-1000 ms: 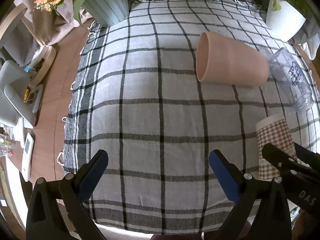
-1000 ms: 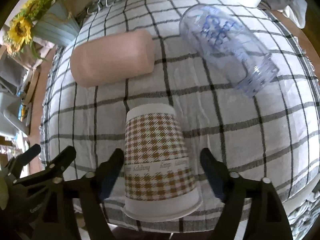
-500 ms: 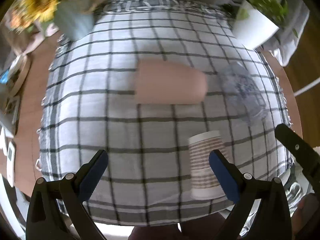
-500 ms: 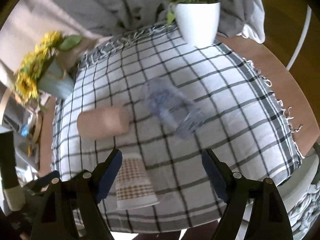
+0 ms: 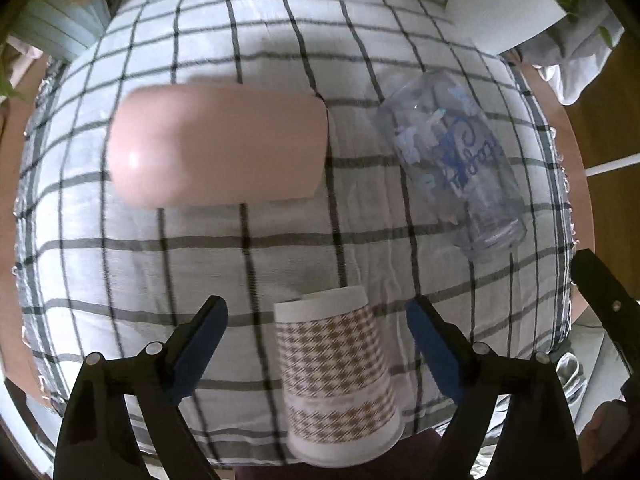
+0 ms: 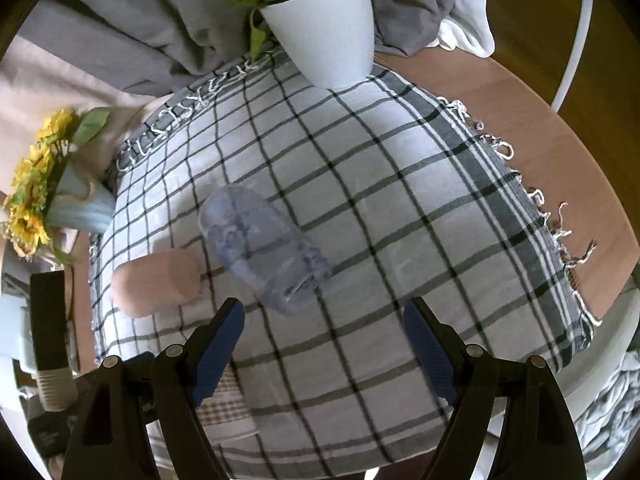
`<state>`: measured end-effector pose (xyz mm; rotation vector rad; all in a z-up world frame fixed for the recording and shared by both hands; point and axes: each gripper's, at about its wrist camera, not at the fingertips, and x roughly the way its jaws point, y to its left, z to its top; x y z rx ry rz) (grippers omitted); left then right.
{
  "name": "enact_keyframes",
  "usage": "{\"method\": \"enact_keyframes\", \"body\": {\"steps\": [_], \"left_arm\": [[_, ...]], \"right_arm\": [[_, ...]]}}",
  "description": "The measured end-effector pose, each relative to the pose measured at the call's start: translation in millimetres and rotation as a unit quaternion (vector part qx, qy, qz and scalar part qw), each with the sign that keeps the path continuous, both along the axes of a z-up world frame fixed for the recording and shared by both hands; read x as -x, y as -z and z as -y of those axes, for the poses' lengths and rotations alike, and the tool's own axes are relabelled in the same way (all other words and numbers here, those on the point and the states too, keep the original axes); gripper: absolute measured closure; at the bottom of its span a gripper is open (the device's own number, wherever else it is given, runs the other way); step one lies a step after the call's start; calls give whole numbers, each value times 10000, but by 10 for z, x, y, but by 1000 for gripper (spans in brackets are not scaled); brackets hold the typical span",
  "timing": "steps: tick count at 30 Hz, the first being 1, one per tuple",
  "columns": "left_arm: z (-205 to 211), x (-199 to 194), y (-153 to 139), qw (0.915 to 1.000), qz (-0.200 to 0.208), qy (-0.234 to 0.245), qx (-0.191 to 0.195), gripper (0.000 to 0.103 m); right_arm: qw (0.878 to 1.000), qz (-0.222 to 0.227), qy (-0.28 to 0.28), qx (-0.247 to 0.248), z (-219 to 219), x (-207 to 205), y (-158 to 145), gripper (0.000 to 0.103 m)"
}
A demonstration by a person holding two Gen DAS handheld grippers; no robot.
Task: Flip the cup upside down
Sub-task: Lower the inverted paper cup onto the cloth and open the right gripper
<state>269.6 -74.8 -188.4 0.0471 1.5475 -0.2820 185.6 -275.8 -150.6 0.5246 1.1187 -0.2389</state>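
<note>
A brown houndstooth paper cup [image 5: 338, 376] stands upside down on the checked cloth [image 5: 248, 264] near the front edge, between the open fingers of my left gripper [image 5: 316, 336]; the fingers do not touch it. A pink cup [image 5: 218, 144] lies on its side further back. A clear plastic cup with blue print [image 5: 456, 160] lies on its side at the right. My right gripper [image 6: 323, 346] is open and empty above the cloth, behind the clear cup [image 6: 264, 252]. The paper cup [image 6: 224, 404] shows partly behind its left finger.
A white plant pot [image 6: 324, 28] stands at the back of the table. A blue vase with sunflowers [image 6: 48, 196] stands at the back left. The cloth's fringed edge and bare wooden table [image 6: 540, 132] lie to the right.
My right gripper has let go of the upside-down paper cup and pulled back and up to the right. My left gripper has moved right, so its open fingers now flank the paper cup.
</note>
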Motion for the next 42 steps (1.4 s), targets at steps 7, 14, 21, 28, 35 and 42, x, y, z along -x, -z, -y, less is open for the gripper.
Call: {"method": "enact_keyframes", "body": {"steps": [7,14,21,28,35,42], "left_arm": [[69,-18,178,9995,-280,-148,-40,38],[7,48,141,9995,-100,-281,-62,50],[-32,175,-143,9987,289,-428,11,50],[-46,299,-394,9971,634,-415,57,50],[46,385,-528,9954,892,-347,11,50],[128,427,-520,9946,1002,-254,-15,50]], "right_arm": [[10000,-67,9,-52,149,-40,77,21],[9998,-83,-164,-84,163,-71,109,21],[9993,37,-361,-133,130,-67,49,21],[9984,155,-529,-146,107,-55,-30,21],[9981,208,-562,-154,122,-9,-62,21],[9980,247,-583,-91,144,31,-87,21]]}}
